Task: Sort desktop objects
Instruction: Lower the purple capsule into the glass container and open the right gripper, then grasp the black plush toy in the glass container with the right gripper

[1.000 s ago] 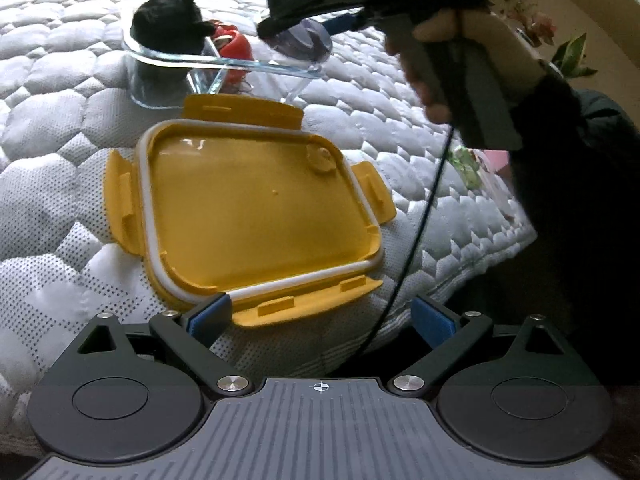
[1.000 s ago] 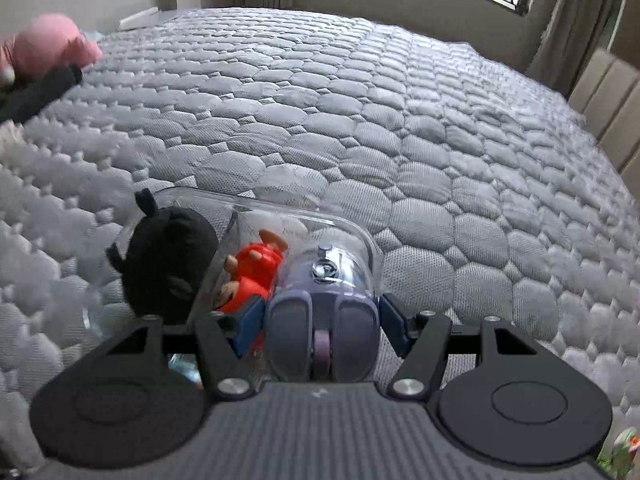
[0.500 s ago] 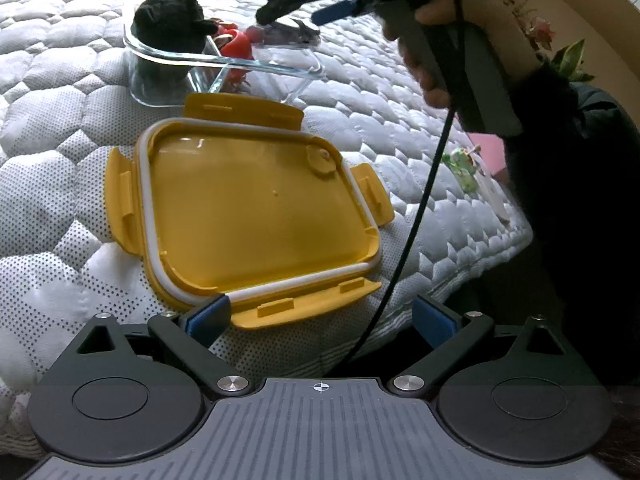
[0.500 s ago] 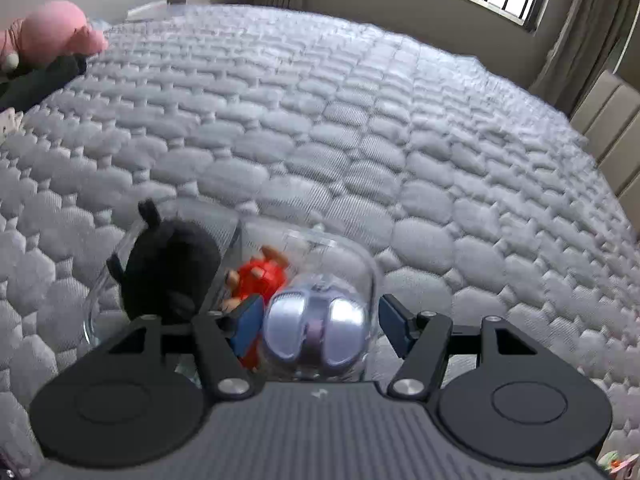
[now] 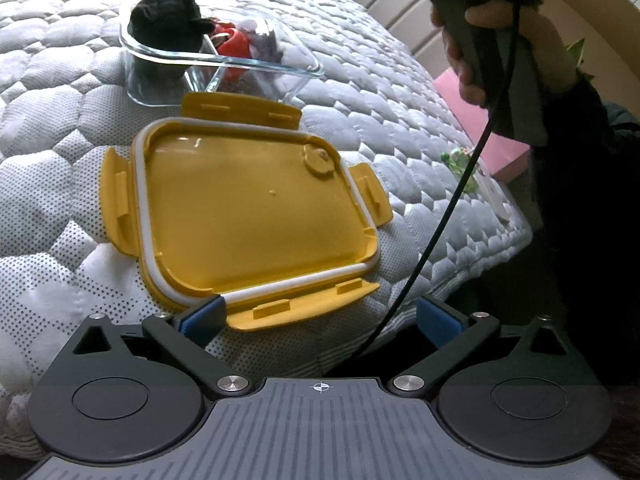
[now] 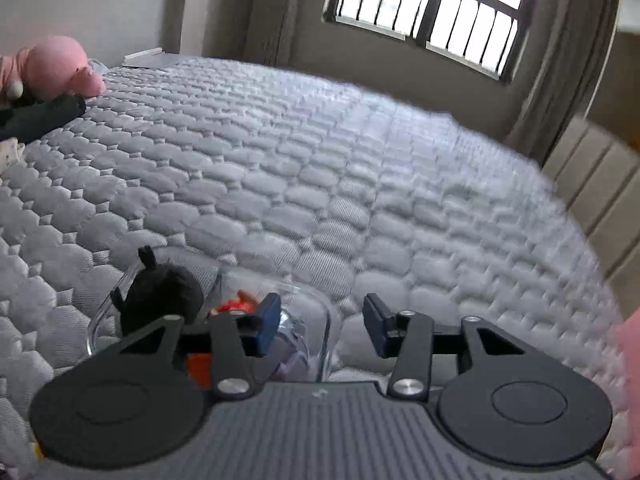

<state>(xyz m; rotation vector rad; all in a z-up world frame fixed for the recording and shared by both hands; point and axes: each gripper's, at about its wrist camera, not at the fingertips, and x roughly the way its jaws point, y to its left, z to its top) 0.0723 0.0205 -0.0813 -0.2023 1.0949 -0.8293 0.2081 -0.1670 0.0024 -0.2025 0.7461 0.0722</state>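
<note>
A yellow clip-on lid lies flat on the quilted mattress. Behind it stands a clear glass container holding a black plush, a red toy and a purple computer mouse. My left gripper is open wide at the lid's near edge, with the front flap between its fingers and untouched. A hand holds my right gripper above the container. Its jaws are closing with nothing between them. Below its fingers I see the plush, the red toy and the mouse.
The right gripper's black cable hangs past the lid's right side. A pink box and a small green toy lie near the mattress's right edge. A pink plush and a dark bundle rest far left.
The right gripper let go of the purple mouse into the glass container, then rose and pulled back with its jaws narrowing. The left gripper stayed put.
</note>
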